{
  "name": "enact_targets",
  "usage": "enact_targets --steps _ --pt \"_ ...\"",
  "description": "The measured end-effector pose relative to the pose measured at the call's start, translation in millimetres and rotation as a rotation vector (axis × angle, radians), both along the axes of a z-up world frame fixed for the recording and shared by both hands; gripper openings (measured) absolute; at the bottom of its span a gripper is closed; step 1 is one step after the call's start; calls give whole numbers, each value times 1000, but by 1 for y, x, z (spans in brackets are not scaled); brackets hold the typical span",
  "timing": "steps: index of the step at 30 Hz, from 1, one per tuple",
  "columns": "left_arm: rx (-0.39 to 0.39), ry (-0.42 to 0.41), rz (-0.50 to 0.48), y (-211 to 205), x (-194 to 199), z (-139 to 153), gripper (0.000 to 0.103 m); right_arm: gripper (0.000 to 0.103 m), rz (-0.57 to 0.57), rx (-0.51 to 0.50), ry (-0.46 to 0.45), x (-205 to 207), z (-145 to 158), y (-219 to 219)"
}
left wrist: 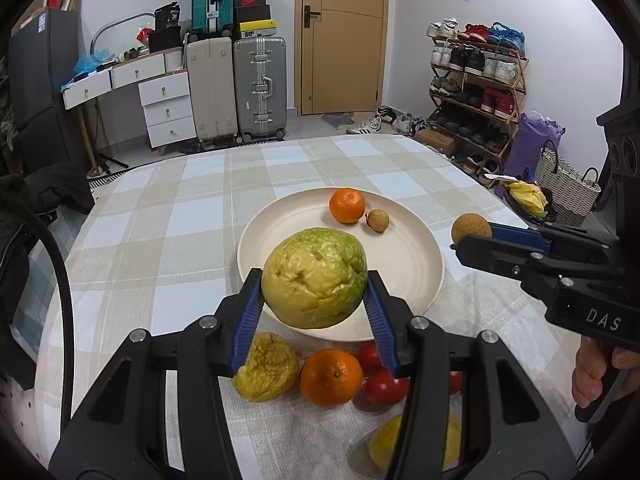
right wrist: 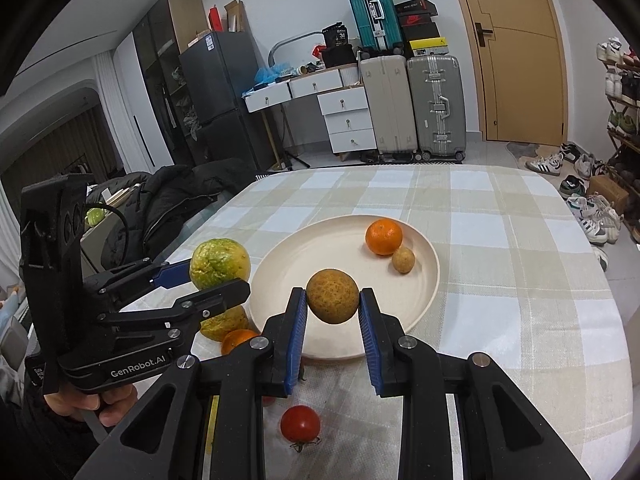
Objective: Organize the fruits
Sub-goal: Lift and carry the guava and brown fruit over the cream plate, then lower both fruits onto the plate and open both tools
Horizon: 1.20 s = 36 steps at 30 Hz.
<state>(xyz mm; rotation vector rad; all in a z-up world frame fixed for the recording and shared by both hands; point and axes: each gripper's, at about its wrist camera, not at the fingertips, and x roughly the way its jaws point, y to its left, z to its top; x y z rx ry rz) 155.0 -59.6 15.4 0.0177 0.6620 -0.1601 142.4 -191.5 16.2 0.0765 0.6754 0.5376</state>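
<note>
Left tool [left wrist: 315, 292] pinches big green-yellow fruit [left wrist: 316, 278], mid frame, above near rim of plate [left wrist: 420, 292]. Bumpy skin, could slip, roll off worktop [left wrist: 160, 220]. Right tool [right wrist: 333, 312] pinches small brown fruit [right wrist: 333, 296] over plate; tools near, could bump.

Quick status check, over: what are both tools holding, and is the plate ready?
Left tool shut on green-yellow fruit. Right tool shut on small brown fruit. Plate holds orange, small brown one; middle free.
</note>
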Motion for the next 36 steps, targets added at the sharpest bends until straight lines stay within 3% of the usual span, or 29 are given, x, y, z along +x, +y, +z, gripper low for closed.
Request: enact_targets --steps 19,36 --pt "37 71 14 -6 43 -38 47 27 -30 -19 88 31 -29 1" --pt "71 127 1 -18 70 -55 47 27 -28 -35 130 48 -45 5"
